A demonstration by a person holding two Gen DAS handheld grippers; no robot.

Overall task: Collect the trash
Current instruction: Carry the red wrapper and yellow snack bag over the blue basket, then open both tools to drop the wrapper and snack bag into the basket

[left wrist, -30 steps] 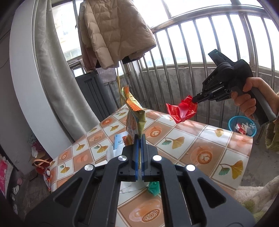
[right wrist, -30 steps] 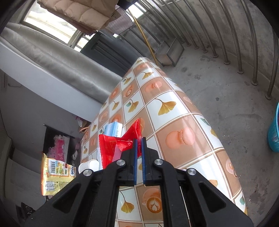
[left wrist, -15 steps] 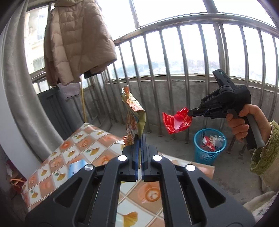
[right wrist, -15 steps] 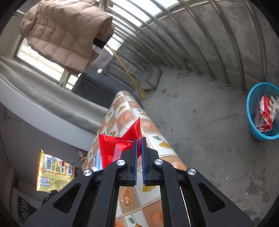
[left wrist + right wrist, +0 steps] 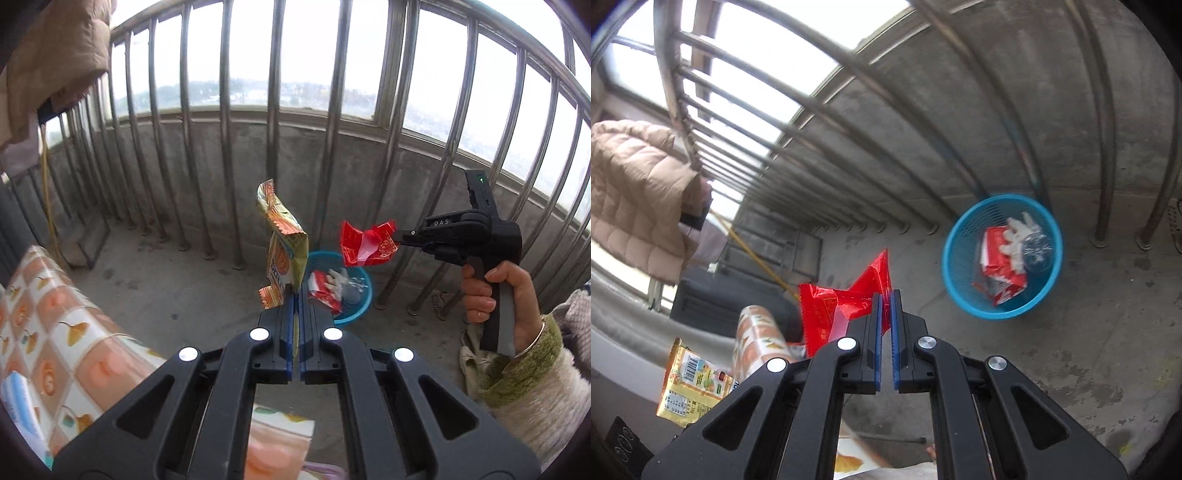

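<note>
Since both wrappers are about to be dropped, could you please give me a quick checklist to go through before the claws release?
1. Left claw grips the yellow snack packet: ok, fingers closed on its lower edge.
2. Right claw grips the red wrapper: ok, pinched between the pads.
3. Blue basket in sight and upright on the floor: ok.
4. Room left in the basket: ok, trash lies low inside.
5. Right claw directly over the basket: not ok, basket sits off to the right in the right wrist view.
6. Left claw directly over the basket: cannot tell, packet hides part of the basket.
</note>
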